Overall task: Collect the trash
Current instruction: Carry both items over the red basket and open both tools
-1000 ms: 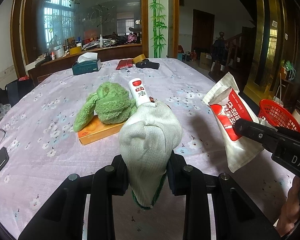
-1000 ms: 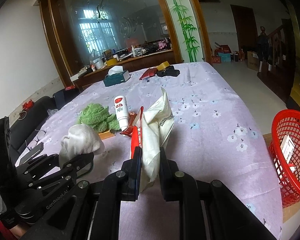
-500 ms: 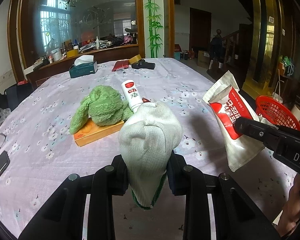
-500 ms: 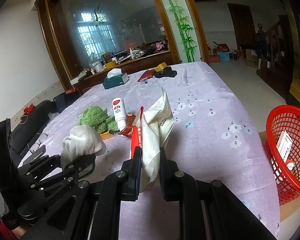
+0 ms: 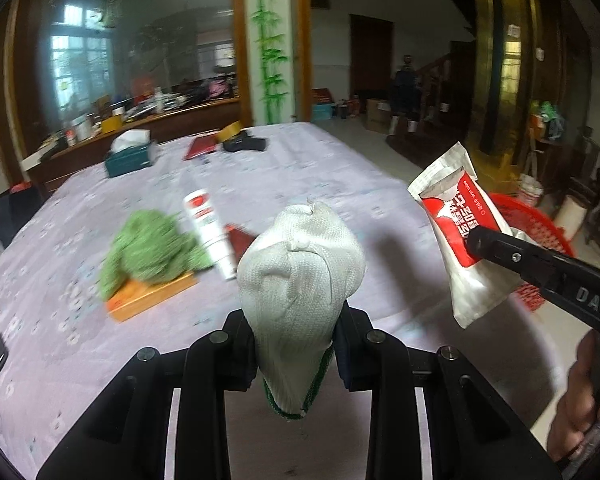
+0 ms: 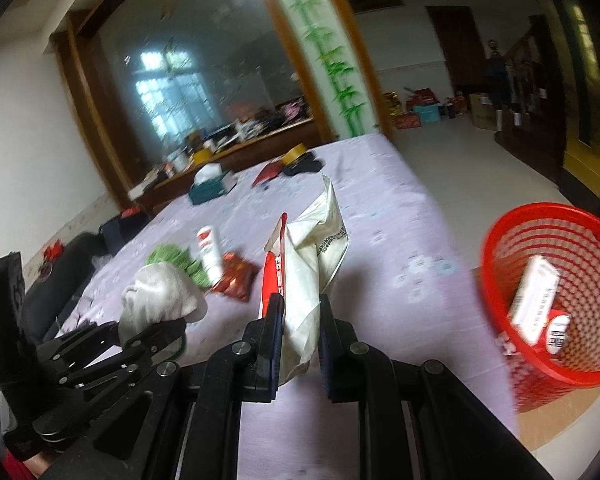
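the right gripper (image 6: 298,328) is clamped on a crumpled red-and-white wrapper (image 6: 312,268), which stands up out of its jaws above the near edge of the table (image 6: 380,248). the left gripper (image 5: 296,344) is clamped on a bunched white cloth (image 5: 300,276), green trim hanging below the jaws.

judging by the load in both claws, this is the carry step: both pieces are lifted clear of the table and headed for the red basket (image 6: 496,256), which sits on the floor off the table's right side and already holds a white box (image 6: 534,300). the next move calls for swinging the wrapper over the basket's rim, then parting the jaws; the cloth would follow the same way.

left on the table: a green knitted cloth (image 5: 152,250) lying on an orange box (image 5: 152,298), a white tube (image 5: 210,232) leaning beside it, a small red packet (image 6: 236,276), and farther back a tissue box (image 5: 130,156). nothing stands between the right claw and the basket; the likelier snag is the light wrapper catching the rim.
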{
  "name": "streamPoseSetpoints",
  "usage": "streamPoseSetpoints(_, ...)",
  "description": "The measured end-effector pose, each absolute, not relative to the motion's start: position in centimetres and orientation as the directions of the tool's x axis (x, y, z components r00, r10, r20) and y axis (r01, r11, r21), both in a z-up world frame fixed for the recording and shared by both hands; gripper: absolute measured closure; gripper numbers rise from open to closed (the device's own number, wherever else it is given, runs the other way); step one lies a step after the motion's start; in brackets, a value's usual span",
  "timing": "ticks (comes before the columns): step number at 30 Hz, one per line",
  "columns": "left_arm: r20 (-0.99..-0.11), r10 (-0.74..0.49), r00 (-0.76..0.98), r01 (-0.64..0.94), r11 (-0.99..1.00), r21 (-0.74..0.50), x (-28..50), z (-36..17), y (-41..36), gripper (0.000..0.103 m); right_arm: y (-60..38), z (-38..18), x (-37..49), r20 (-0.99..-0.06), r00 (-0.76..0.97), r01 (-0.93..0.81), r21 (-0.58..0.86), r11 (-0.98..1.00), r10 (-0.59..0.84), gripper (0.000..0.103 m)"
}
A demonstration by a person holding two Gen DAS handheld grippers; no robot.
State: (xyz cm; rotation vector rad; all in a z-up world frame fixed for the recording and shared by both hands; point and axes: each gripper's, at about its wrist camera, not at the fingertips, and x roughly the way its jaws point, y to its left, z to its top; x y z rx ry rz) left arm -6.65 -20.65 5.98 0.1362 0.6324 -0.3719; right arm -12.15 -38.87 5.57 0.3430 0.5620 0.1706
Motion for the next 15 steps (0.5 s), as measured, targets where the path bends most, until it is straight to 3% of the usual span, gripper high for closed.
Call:
streamPoseSetpoints(10, -0.607, -0.499, 0.618, 0.594, 0.802, -0.054, -6.3, 9.1, -30.1, 0.075, -49.8, 6.7, -15.4, -0.459, 0.888, 0.191, 0.409, 0.892, 0.02, 0.086)
streamPoseSetpoints(15, -0.628, -0.57, 0.53, 0.669, 0.736, -0.104, -5.8, 9.1, -35.8, 0.075, -54.5, 6.0, -16.3, -0.487, 0.871, 0.299, 0.429, 0.852, -0.061, 0.086)
